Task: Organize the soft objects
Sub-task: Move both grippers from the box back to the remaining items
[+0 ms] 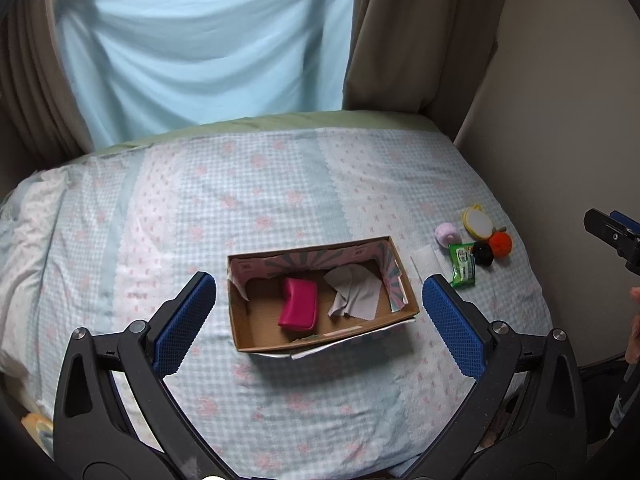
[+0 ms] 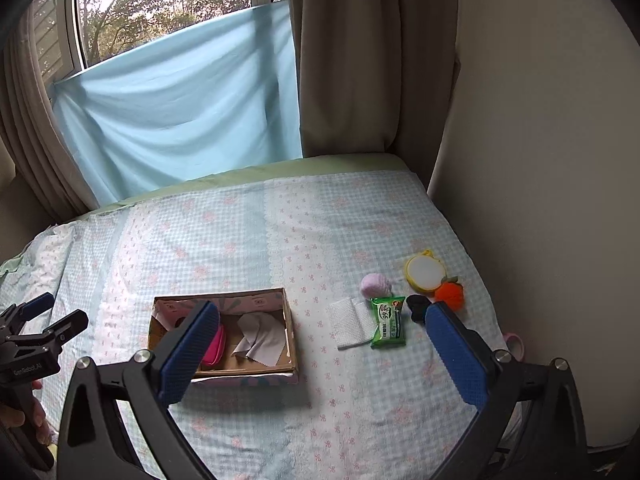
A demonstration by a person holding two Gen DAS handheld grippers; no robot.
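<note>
Checked bedding (image 2: 280, 216) covers the bed under a blue-draped window, and the cardboard box (image 2: 290, 328) on it already holds a pink pouch (image 1: 299, 307) and a grey cloth (image 1: 352, 292). Your right tongs (image 2: 320, 352) are spread wide and empty, with the white pad (image 2: 350, 322) and green wipes packet (image 2: 388, 322) lying between and just beyond their tips, right of the box. Lower over one piece only, pinch its middle, lift clear of the box wall before releasing. Your left tongs (image 1: 320, 320) are likewise spread and empty, straddling the box; keep them out of the drop path. The lilac ball (image 2: 375, 286), yellow puff (image 2: 424, 274), orange pompom (image 2: 450, 294) and black pompom (image 2: 416, 306) wait farther right
</note>
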